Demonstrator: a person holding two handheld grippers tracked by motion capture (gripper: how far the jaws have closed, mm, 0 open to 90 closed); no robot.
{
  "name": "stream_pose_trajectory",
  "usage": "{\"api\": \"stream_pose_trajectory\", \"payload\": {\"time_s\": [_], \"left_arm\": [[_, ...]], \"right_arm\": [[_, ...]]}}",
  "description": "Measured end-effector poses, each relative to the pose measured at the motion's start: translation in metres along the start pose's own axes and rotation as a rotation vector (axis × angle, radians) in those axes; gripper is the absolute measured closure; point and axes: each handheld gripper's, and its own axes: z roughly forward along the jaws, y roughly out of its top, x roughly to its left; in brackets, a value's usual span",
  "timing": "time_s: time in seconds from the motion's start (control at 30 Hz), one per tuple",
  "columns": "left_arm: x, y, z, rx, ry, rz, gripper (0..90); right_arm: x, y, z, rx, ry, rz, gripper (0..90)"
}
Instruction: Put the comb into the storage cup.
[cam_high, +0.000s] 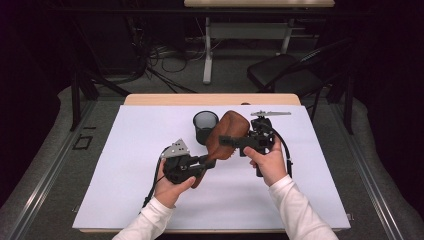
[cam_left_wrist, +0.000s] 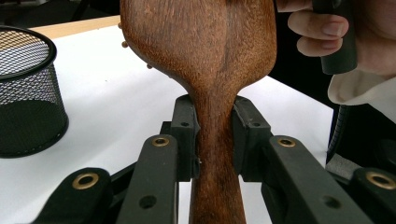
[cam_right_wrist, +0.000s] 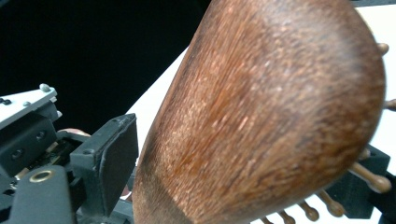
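Note:
A brown wooden hairbrush is held off the white sheet, head pointing away toward the far right. My left gripper is shut on its narrow handle, a pad pressing on each side. My right gripper reaches in from the right, one jaw lying across the brush's head. In the right gripper view the smooth back of the head sits between the jaws. The left pad stands a sliver off the wood, and the other jaw lies behind the wooden bristles.
A black mesh cup stands upright on the white sheet just left of the brush's head, also at the left of the left gripper view. Beyond the table are a black chair and desk legs.

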Motion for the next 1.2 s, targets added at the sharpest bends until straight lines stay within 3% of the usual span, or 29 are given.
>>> {"api": "stream_pose_trajectory", "payload": {"time_s": [0.8, 1.2], "left_arm": [[0.0, -0.001, 0.001, 0.0, -0.004, -0.003, 73.1], [0.002, -0.002, 0.001, -0.001, -0.006, -0.01, 73.1]], "right_arm": [[-0.001, -0.001, 0.01, -0.003, 0.047, 0.043, 16.1], [-0.002, -0.002, 0.011, -0.004, 0.078, 0.054, 22.8]]}}
